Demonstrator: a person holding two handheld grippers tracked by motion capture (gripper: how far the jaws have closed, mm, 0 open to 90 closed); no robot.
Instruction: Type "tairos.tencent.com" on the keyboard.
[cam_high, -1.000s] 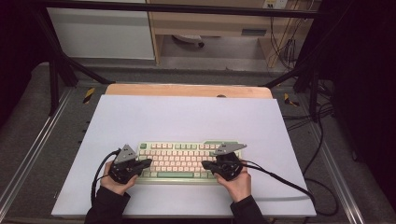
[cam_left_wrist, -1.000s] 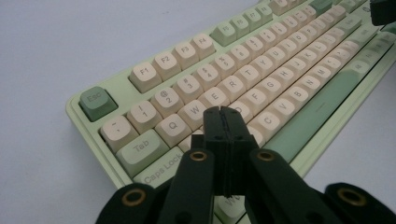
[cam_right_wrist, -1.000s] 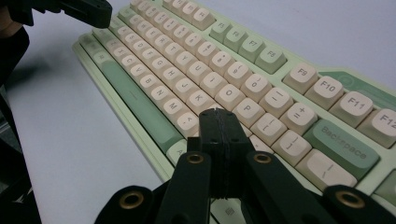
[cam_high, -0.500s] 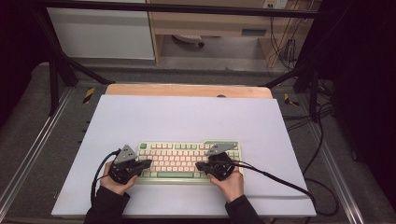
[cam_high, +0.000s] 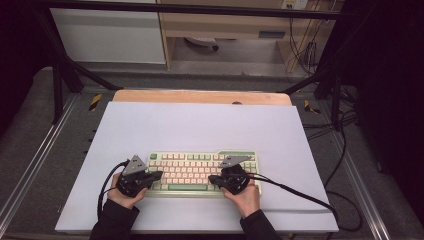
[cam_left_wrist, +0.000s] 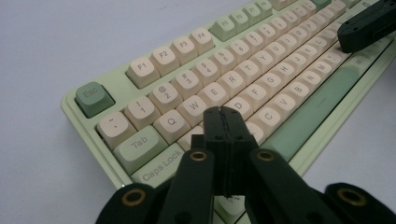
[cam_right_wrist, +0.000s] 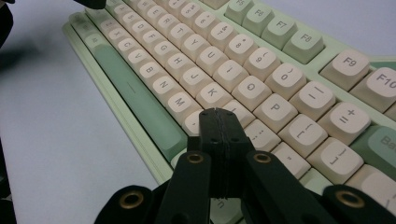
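Observation:
A pale green keyboard (cam_high: 196, 163) with cream keys lies near the front of a white mat (cam_high: 200, 125). My left gripper (cam_high: 159, 175) is shut with nothing held, and its tips sit low over the keyboard's left end. In the left gripper view the closed jaws (cam_left_wrist: 223, 113) point at the keys just below W and E on the keyboard (cam_left_wrist: 261, 70). My right gripper (cam_high: 212, 179) is also shut and holds nothing, over the right half of the keyboard. In the right gripper view its tips (cam_right_wrist: 218, 113) hover by the K and L keys (cam_right_wrist: 219, 95).
The mat covers a wooden table (cam_high: 200, 96) inside a black metal frame. A black cable (cam_high: 300, 192) trails from the right gripper across the mat to the right. More cables hang at the back right. Grey floor surrounds the table.
The right gripper has shifted slightly left along the keyboard. The left gripper has stayed where it was. Both stay shut.

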